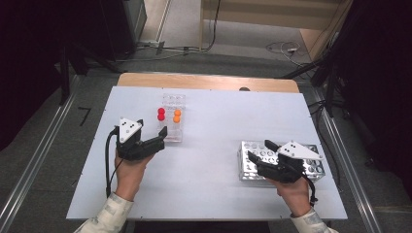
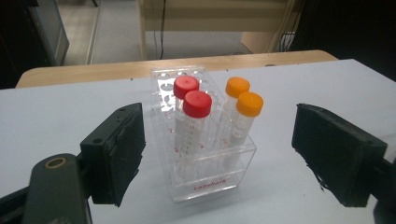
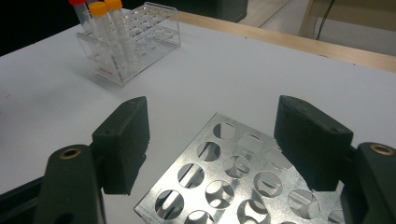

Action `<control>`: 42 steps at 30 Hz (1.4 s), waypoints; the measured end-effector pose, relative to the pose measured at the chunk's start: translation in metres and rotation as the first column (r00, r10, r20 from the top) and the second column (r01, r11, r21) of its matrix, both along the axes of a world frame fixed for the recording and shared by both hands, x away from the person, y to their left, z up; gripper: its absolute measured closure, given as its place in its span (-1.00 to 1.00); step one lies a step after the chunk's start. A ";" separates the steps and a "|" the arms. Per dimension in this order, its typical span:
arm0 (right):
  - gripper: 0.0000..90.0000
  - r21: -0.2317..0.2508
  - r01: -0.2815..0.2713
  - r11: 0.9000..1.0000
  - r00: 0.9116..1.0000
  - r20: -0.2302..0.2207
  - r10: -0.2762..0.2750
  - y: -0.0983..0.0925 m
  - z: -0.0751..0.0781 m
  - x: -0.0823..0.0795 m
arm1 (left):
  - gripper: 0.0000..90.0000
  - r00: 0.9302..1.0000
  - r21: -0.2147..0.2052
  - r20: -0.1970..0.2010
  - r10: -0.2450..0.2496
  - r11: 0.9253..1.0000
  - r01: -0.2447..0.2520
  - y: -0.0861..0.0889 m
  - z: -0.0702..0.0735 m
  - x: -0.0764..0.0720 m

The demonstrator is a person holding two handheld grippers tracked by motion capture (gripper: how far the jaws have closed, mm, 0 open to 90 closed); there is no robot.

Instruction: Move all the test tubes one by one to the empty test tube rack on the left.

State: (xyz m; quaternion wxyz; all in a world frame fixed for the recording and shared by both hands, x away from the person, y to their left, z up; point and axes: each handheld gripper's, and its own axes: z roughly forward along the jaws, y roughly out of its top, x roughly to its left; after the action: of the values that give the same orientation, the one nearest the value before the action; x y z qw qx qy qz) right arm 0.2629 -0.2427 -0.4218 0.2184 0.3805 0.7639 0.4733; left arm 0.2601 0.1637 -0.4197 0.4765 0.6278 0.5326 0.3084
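The clear rack [image 2: 201,140] stands toward the far left of the white desk [image 1: 214,145], holding two red-capped tubes [image 2: 194,112] and two orange-capped tubes [image 2: 243,105] upright in its near end. The left gripper [image 1: 154,130] sits just in front of it, aimed at the tubes, its jaws spread wide with nothing between the pads; the rack lies just beyond the fingertips, apart from them. Well apart on the right, the right gripper [image 1: 260,150] hovers spread wide over the near-left corner of the empty metal rack [image 3: 233,186], gripping nothing.
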 end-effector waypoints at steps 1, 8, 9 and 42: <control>-0.44 -0.002 0.001 1.000 1.000 0.000 -0.001 0.000 0.000 0.000 | -0.60 1.000 0.003 -0.002 0.000 1.000 0.000 0.000 -0.001 -0.001; -0.44 -0.003 0.020 1.000 1.000 -0.005 -0.020 -0.011 -0.002 -0.001 | -0.60 1.000 0.004 0.001 0.004 1.000 -0.004 0.003 -0.004 -0.012; -0.44 -0.002 0.024 1.000 1.000 -0.006 -0.024 -0.012 -0.002 -0.001 | -0.60 1.000 0.005 0.003 0.005 1.000 -0.005 0.002 -0.004 -0.014; -0.44 0.007 0.102 0.995 0.995 -0.015 -0.102 -0.049 -0.006 -0.003 | -0.60 1.000 0.051 -0.001 0.008 0.999 -0.008 0.009 -0.016 -0.041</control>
State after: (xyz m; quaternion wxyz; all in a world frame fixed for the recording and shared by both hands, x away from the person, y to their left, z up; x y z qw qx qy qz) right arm 0.2600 -0.2914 -0.4274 0.2352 0.4234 0.7431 0.4617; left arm 0.2188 0.1731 -0.4355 0.4590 0.6379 0.5271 0.3234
